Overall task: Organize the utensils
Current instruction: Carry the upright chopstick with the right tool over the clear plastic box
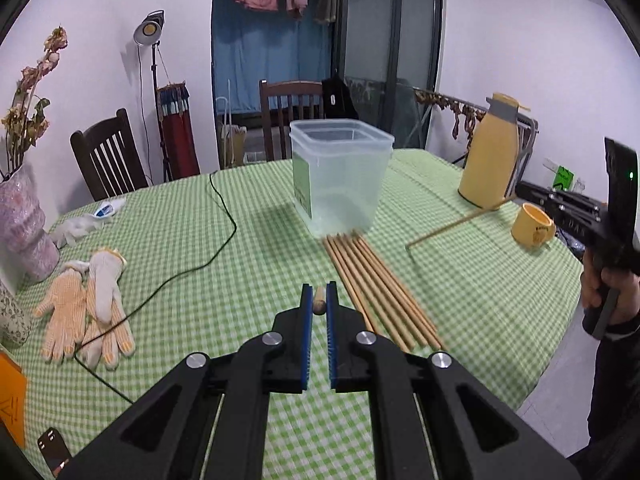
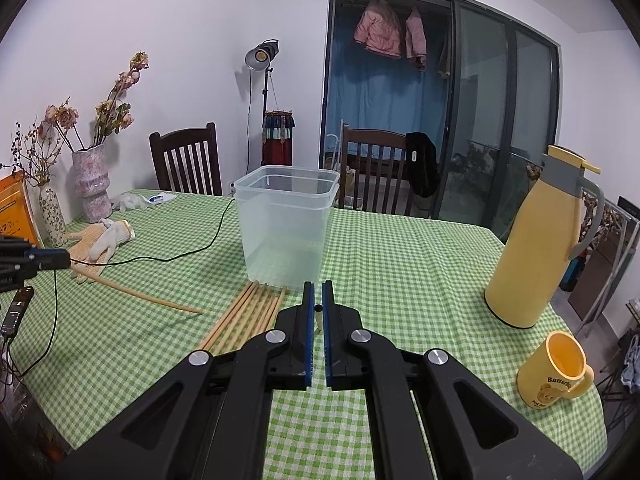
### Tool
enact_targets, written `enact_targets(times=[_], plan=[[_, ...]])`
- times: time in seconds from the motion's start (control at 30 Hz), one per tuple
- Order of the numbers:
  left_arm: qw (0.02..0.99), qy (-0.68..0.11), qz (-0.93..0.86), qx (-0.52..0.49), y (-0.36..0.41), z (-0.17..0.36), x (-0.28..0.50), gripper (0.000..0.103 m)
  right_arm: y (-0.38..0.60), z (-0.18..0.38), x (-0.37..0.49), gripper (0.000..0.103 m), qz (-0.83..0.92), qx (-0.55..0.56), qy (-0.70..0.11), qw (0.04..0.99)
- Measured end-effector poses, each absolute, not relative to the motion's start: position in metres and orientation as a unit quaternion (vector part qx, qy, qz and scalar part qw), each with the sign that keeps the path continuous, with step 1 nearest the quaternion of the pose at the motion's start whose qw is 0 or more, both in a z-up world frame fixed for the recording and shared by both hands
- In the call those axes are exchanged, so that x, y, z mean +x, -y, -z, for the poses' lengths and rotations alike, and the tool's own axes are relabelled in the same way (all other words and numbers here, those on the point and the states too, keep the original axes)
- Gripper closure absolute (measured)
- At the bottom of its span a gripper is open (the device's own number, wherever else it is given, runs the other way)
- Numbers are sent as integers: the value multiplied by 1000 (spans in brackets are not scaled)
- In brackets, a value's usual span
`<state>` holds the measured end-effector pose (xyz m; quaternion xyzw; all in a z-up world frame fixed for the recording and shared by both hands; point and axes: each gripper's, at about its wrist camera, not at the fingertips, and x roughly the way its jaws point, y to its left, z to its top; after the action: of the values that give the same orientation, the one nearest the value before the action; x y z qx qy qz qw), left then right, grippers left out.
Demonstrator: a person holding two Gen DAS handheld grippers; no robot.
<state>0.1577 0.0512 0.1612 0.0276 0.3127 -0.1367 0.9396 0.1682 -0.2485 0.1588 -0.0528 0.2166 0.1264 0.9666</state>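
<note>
Several wooden chopsticks [image 1: 376, 292] lie side by side on the green checked tablecloth in front of a clear plastic tub [image 1: 340, 172]. My left gripper [image 1: 319, 300] is shut on one chopstick [image 1: 319, 301], seen end-on between the blue pads. In the right wrist view that chopstick [image 2: 140, 294] slants down from the left gripper [image 2: 66, 259] at the left edge. My right gripper [image 2: 318, 308] is shut on another chopstick [image 2: 319, 322], whose dark tip shows between the pads. From the left wrist view this chopstick [image 1: 456, 222] hangs out of the right gripper [image 1: 520, 194]. The tub [image 2: 286, 224] looks empty, with the loose bundle [image 2: 248, 314] lying before it.
A yellow thermos jug [image 2: 536, 240] and a yellow mug [image 2: 554, 372] stand at the right. Work gloves [image 1: 88, 308], a black cable [image 1: 200, 264], vases [image 2: 92, 184] and a phone [image 2: 16, 310] are at the left. Chairs stand behind the table.
</note>
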Motion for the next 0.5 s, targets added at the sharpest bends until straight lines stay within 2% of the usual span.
enact_targets(times=[0.5], plan=[[939,-300,166,29,-35,-193,234,99,251,-181,203,99,-123,-53,-221,966]])
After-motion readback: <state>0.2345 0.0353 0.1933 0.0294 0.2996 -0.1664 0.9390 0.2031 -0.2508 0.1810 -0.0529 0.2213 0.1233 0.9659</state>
